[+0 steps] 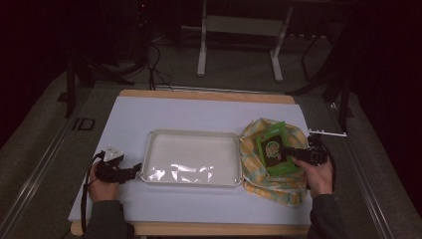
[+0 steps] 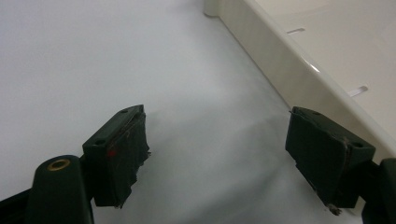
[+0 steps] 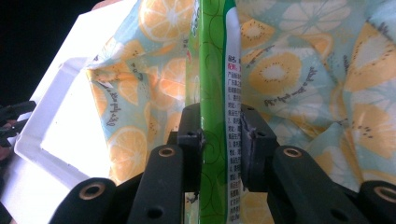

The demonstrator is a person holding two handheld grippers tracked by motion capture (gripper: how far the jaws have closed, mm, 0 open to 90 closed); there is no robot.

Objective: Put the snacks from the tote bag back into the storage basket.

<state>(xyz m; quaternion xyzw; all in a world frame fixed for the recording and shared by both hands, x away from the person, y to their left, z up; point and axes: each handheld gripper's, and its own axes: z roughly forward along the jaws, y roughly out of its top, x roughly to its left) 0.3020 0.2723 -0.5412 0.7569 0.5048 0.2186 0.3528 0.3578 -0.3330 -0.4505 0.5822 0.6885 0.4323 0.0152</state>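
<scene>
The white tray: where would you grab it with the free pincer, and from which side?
Judging by its shape, take the white tray by its raised left rim, coming in from the left, where the open left gripper already sits beside it. The rim looks thin enough to fit between the fingers, while the tray body is too wide.

The high view is dim and grainy, its edges falling off to near black, so the floor and frames beyond the white-topped bench (image 1: pixel 199 112) are murky. Light falls from above: the shallow cream plastic tray (image 1: pixel 192 137) carries patchy white glare on its floor near the front rim. In the left gripper view the bench surface is bright and washed out, with soft shadow under the black tongs (image 2: pixel 217 154), whose near parts are slightly blurred. In the right gripper view the tray beside the citrus-printed cloth bag (image 3: pixel 303 70) is blown out to pure white, while the far left corner is black.
</scene>
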